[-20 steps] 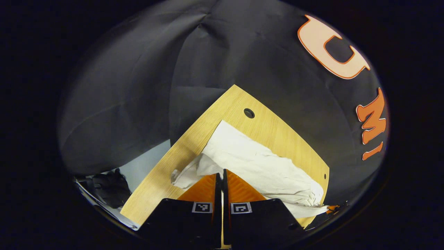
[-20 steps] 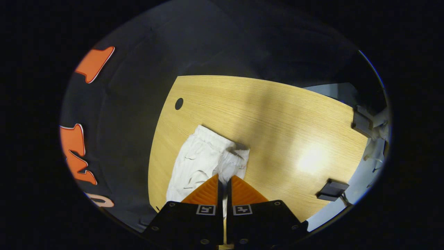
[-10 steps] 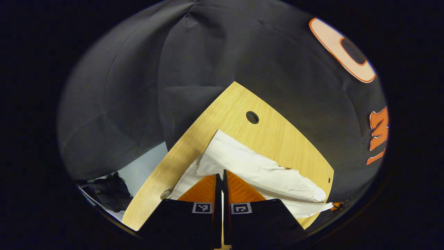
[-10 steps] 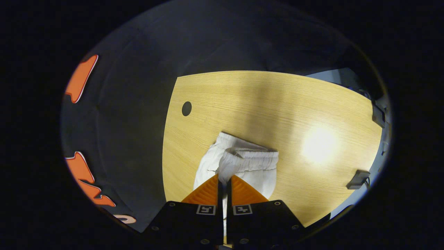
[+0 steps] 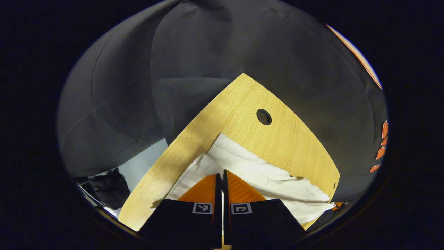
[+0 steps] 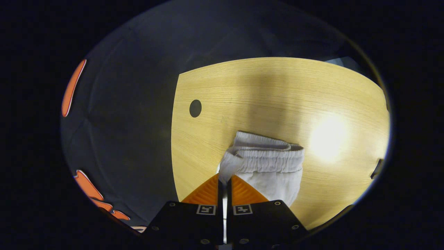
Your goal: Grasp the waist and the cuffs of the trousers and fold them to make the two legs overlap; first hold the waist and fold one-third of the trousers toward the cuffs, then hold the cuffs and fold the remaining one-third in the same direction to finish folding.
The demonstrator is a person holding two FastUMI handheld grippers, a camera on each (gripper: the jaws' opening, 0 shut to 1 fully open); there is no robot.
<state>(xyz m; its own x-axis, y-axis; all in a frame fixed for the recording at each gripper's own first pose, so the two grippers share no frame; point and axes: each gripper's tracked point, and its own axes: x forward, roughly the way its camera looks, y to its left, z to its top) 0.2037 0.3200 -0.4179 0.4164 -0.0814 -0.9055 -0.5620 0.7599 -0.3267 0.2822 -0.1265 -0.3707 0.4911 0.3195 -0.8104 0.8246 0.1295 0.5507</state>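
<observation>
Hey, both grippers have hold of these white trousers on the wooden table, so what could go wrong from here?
1. The right gripper pinches only a small bunch of the elastic waist; the cloth may slip out mid-fold.
2. In the left gripper view, the left gripper holds the cuff end while the trousers lie wrinkled, so the legs might overlap unevenly.
3. The cloth reaches close to the table edge at lower right and could slide off.

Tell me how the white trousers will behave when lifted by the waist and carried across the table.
The trousers will probably flop: the cloth already creases and sags away from the right tongs. They look thin and light, so the left tongs should hold their pinch. The free part may drag on the table and bunch up.
</observation>
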